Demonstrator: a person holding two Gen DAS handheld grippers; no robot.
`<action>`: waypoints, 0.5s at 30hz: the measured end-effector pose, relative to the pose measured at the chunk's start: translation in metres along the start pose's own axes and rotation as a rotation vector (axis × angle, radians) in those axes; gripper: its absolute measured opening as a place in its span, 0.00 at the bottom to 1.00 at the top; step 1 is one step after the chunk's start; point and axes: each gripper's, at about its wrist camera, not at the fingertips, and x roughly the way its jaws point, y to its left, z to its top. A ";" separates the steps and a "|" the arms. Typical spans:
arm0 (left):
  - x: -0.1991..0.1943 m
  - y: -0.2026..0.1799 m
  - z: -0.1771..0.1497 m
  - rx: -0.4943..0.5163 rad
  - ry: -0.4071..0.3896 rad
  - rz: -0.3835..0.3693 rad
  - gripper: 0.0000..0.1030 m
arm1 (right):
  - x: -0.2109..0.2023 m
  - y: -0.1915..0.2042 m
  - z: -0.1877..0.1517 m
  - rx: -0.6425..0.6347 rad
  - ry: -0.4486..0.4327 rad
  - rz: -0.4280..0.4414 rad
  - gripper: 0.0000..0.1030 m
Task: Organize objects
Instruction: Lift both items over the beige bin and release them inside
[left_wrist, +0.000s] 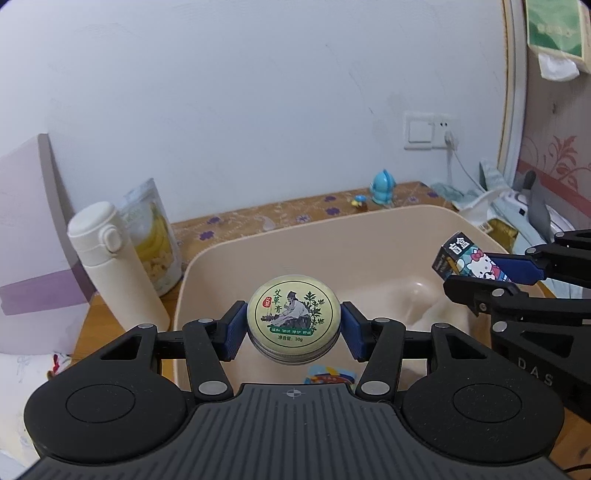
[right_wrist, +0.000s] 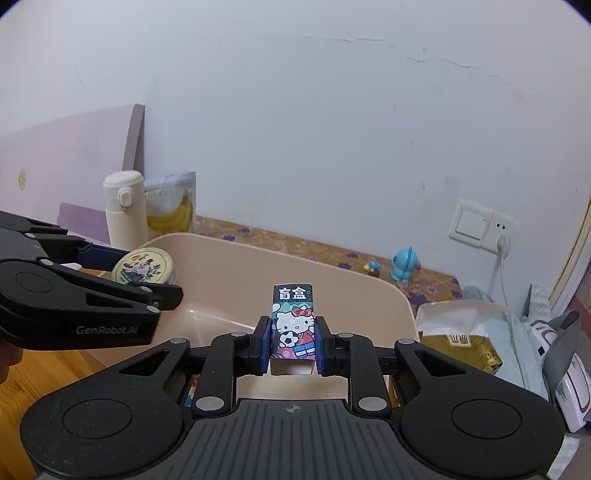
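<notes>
**A:** Left wrist view is showing the left gripper (left_wrist: 293, 326) clamping a round tin (left_wrist: 293, 320) at frame centre, blue pads pressing on opposite sides of its rim. How is it handling, do you reckon?

**B:** I'm judging it small, light and stiff, with smooth metal sides that could be slipping; across the widest part, where the pads are sitting now, looks like the right hold.

**A:** And the other one?

**B:** The right gripper (right_wrist: 293, 341) is squeezing a cartoon-printed carton (right_wrist: 294, 325) at centre frame in the right wrist view, jaws close together on its lower half. Thin card, probably light and easy to crush, so a gentle hold on the narrow sides is suiting it.

**A:** Where are both things hanging?

**B:** Over the beige tub (left_wrist: 332, 236), which is filling the middle of both views.

**A:** Anything in it?

**B:** Something colourful is peeking out at lower centre behind the left gripper; I can't tell what. Otherwise the visible floor is looking bare.
</notes>
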 end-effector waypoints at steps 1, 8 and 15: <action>0.001 -0.001 0.000 0.004 0.006 -0.002 0.54 | 0.000 0.001 0.000 -0.004 0.007 -0.005 0.22; 0.007 -0.005 -0.007 0.018 0.041 -0.024 0.54 | 0.005 0.003 -0.004 -0.015 0.054 -0.038 0.30; -0.017 -0.005 -0.010 0.025 -0.018 0.026 0.73 | -0.003 0.002 -0.010 0.014 0.053 -0.037 0.45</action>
